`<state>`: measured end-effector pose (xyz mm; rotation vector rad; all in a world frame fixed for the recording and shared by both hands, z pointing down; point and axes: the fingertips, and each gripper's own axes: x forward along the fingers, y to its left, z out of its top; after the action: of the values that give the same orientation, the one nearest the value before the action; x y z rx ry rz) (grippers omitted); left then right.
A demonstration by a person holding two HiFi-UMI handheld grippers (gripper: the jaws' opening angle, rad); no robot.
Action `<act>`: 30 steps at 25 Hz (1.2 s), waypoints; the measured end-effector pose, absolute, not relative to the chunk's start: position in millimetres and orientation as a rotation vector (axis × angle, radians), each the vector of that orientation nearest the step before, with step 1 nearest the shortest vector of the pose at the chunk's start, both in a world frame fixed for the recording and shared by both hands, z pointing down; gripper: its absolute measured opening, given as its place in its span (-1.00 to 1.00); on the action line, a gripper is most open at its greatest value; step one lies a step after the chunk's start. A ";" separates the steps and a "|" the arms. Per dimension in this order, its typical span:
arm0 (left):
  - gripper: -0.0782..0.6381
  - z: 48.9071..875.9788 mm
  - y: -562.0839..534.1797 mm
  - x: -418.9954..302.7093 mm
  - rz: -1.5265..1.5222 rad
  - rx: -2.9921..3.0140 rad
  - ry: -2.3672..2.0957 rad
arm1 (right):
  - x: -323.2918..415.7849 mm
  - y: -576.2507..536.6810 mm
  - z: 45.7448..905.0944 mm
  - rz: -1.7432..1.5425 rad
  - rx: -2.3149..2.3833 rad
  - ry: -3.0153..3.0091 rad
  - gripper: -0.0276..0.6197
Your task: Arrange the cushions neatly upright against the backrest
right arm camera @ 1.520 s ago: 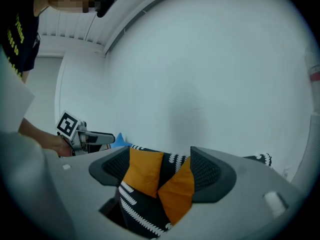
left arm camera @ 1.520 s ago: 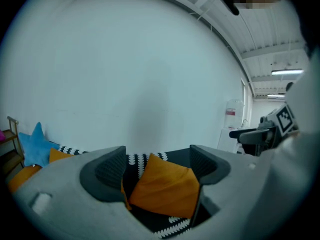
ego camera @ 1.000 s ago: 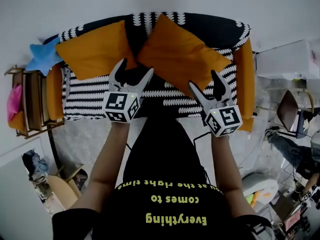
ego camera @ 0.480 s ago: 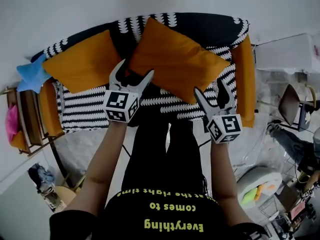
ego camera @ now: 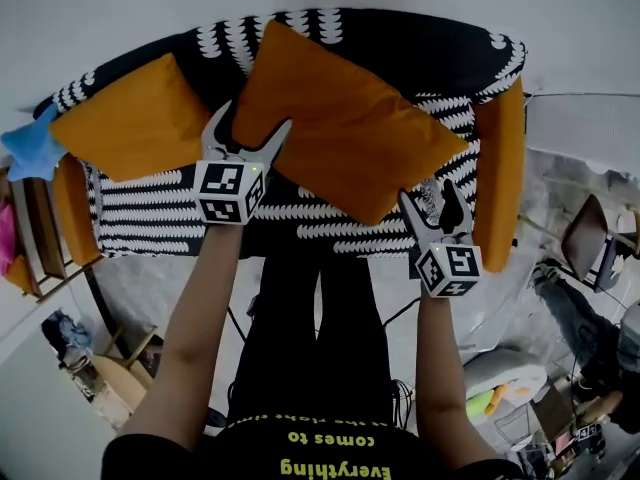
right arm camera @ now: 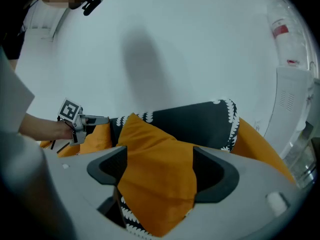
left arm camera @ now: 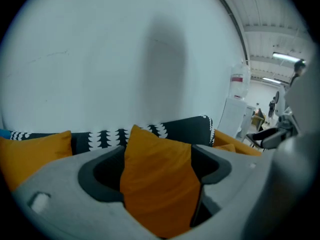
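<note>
A large orange cushion [ego camera: 340,128] lies tilted over the black-and-white sofa seat [ego camera: 160,208], its top corner against the dark backrest [ego camera: 400,43]. My left gripper [ego camera: 250,118] is shut on its left edge, and the fabric [left arm camera: 157,184] fills the gap between the jaws. At its lower right corner, my right gripper [ego camera: 428,193] pinches the cushion [right arm camera: 155,184], with the jaws opening slightly. A second orange cushion [ego camera: 130,118] leans on the backrest at the left, free of both grippers.
Orange armrests [ego camera: 498,168] close off both sofa ends. A blue star pillow [ego camera: 20,148] and a wooden shelf [ego camera: 30,238] stand at the left. A white wall rises behind the sofa. A chair and clutter sit on the floor at the right.
Both grippers have carried the large cushion up and back toward the backrest. The left gripper has moved further up; the right has stayed lower at the cushion's corner.
</note>
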<state>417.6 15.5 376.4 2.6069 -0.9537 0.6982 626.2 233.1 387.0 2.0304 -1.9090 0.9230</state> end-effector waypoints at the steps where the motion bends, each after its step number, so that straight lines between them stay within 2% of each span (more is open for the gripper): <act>1: 0.39 390.4 11.9 423.4 0.719 2.608 -0.952 | 633.3 234.6 401.9 0.929 2.017 -1.896 0.35; 12: 0.49 510.3 -7.8 423.8 0.912 2.488 -0.926 | 648.8 248.9 526.1 1.112 1.949 -1.859 0.40; 16: 0.56 533.3 -10.1 430.9 0.960 2.475 -0.900 | 655.5 237.8 544.6 1.108 1.965 -1.848 0.41; 24: 0.56 546.7 -18.8 432.6 1.018 2.480 -0.959 | 657.9 222.6 562.1 1.061 1.983 -1.772 0.37; 27: 0.48 548.9 -18.6 432.8 1.049 2.460 -0.986 | 661.9 220.9 562.1 1.046 2.026 -1.732 0.14; 30: 0.23 540.4 -10.5 419.8 1.022 2.433 -1.039 | 656.6 227.3 550.7 1.034 2.075 -1.742 -0.28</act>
<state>419.8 -10.5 540.4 2.4328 -1.0387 1.0222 656.6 227.3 550.7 2.0749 -1.7425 1.0337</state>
